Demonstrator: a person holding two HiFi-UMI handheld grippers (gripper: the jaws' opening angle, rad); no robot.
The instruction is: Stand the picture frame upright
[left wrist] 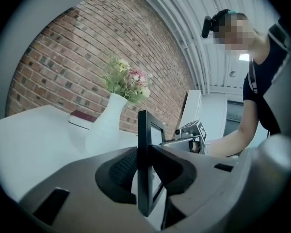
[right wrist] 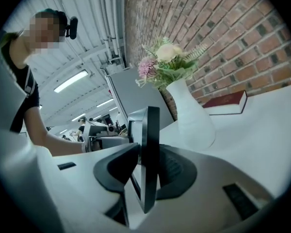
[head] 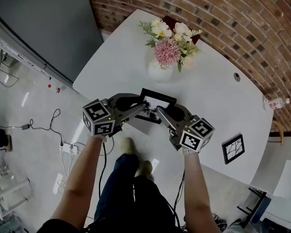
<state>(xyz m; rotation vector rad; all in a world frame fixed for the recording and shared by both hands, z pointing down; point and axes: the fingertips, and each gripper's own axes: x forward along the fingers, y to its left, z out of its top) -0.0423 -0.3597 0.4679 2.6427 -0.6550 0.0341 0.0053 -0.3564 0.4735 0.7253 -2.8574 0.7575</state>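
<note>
A black picture frame (head: 157, 99) stands on edge near the front edge of the white table (head: 213, 98), held between both grippers. My left gripper (head: 144, 109) comes in from the left and my right gripper (head: 160, 112) from the right, their tips meeting at the frame's lower part. In the left gripper view the frame's edge (left wrist: 144, 144) runs upright between the jaws of the left gripper (left wrist: 144, 171), both pads against it. In the right gripper view the frame (right wrist: 150, 140) sits the same way in the right gripper (right wrist: 148, 171), tilted slightly.
A white vase (head: 160, 71) of flowers stands behind the frame, with a dark red book (head: 170, 21) beyond it. A second small black frame (head: 233, 148) lies at the table's right front. A bottle (head: 276, 103) is at the far right. Cables (head: 53, 130) lie on the floor.
</note>
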